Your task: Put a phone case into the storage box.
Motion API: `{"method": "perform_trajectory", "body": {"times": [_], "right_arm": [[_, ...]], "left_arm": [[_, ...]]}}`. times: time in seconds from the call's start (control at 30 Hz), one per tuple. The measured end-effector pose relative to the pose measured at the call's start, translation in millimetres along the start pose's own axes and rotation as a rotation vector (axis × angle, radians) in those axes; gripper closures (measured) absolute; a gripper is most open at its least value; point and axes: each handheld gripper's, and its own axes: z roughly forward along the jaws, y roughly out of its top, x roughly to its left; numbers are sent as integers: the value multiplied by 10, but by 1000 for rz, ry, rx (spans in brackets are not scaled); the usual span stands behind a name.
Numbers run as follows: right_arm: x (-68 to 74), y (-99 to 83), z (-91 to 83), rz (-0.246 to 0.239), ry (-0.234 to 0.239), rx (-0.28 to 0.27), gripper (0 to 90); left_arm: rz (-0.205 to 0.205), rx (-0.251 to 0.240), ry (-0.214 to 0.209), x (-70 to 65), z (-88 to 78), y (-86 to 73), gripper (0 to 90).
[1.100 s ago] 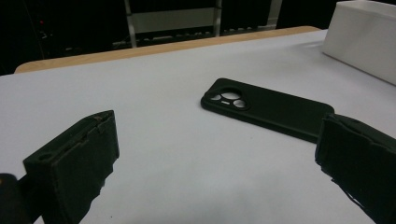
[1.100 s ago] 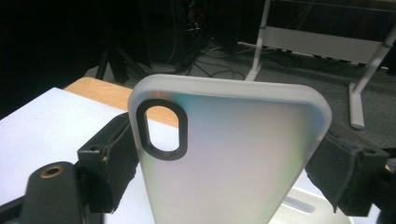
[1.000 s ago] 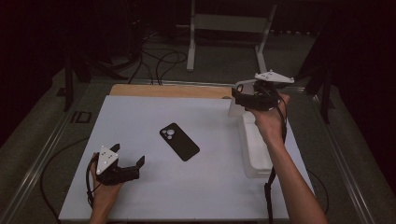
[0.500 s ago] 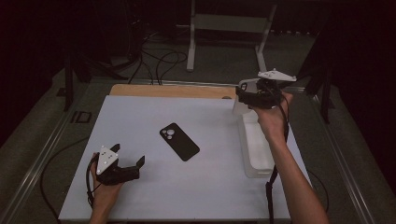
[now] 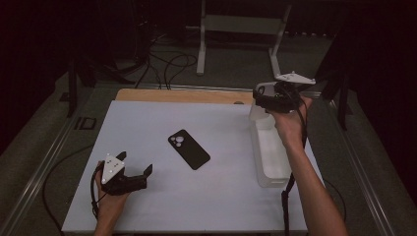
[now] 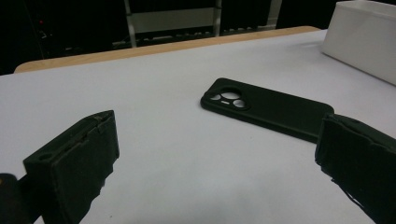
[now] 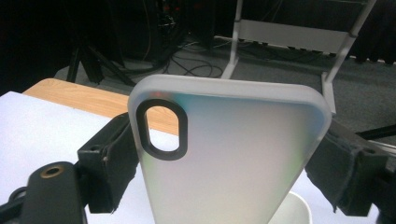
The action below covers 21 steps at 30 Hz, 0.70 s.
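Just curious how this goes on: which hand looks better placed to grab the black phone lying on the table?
Probably the left: its hand-held gripper is open, facing the phone. The right one already clamps a case.

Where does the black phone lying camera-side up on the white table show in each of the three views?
High view: the black phone lies mid-table, between the two tools.
Left gripper view: right of centre, just beyond the jaws.
Right gripper view: not visible; a translucent white phone case sits between the jaws.
Shared landmark: the table's wooden far edge.
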Motion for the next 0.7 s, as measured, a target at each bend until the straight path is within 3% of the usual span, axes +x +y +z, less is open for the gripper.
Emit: {"method": "perform_trajectory", "body": {"times": [0.7], "right_arm": [[-183, -54, 165, 31, -55, 42, 168]], "left_arm": [[3, 1, 2, 0, -1, 0, 3]]}}
